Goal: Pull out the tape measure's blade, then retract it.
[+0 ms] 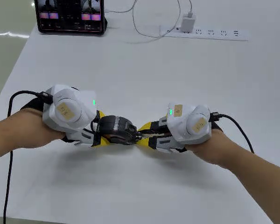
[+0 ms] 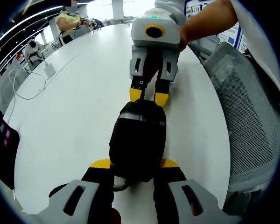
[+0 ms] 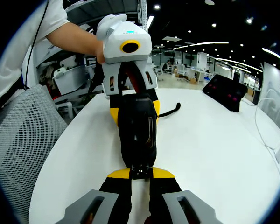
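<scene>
White workbench [image 1: 144,74], tablet [image 1: 71,15] and power strip [image 1: 205,32] at far edge. Tape measure [image 1: 117,129] near front of bench, between my two grippers, which face nose to nose. Left gripper [image 2: 136,164] clamped on black case from both sides. Right gripper [image 3: 141,174] pinched on blade tip [image 3: 140,170] at case mouth. Blade barely out. Can't tell whether case touches surface.

Black tape measure [image 1: 117,129], white table [image 1: 154,70]
</scene>
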Demonstrator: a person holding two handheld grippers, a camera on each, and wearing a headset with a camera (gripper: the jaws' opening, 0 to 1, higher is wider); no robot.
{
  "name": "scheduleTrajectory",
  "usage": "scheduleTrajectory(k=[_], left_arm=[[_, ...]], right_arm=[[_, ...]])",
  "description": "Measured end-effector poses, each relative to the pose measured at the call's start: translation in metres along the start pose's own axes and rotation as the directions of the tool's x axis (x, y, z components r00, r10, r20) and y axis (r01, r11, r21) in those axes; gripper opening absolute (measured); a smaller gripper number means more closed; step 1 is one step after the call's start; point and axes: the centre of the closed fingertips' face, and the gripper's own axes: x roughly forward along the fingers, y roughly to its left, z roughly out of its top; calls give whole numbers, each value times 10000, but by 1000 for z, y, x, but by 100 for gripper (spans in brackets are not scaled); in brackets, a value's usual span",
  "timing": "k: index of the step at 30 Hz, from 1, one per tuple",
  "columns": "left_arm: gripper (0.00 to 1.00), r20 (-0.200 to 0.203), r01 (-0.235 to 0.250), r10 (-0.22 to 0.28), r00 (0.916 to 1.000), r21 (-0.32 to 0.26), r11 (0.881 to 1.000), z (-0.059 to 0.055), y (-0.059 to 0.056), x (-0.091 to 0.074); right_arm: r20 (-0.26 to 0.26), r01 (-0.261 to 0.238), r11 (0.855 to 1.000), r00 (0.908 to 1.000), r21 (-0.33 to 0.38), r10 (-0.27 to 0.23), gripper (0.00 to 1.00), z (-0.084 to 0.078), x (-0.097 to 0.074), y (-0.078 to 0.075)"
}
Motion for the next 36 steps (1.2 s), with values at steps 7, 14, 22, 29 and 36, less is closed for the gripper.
scheduleTrajectory(k=[7,14,22,29,36], left_arm=[[27,-183,30,-32,9998,-97,9999,-1,0,1],[27,-122,47,-49,9999,-142,9999,-1,0,1],[27,-170,73,-76,9998,-161,9998,-2,1,0],[27,-200,30,-34,9998,-224,9997,-2,1,1],[27,-208,49,-54,9998,-230,9997,-2,1,1]], right_arm=[[-154,62,9995,9999,-318,-66,9,0,-2,0],[-185,58,9995,9998,-319,-64,8,-1,-2,0],[-395,82,9988,9992,-476,-101,8,-6,-10,0],[-616,124,9982,9980,-587,-160,8,-10,-17,-2],[-786,146,9981,9967,-604,-194,8,-15,-25,-2]])
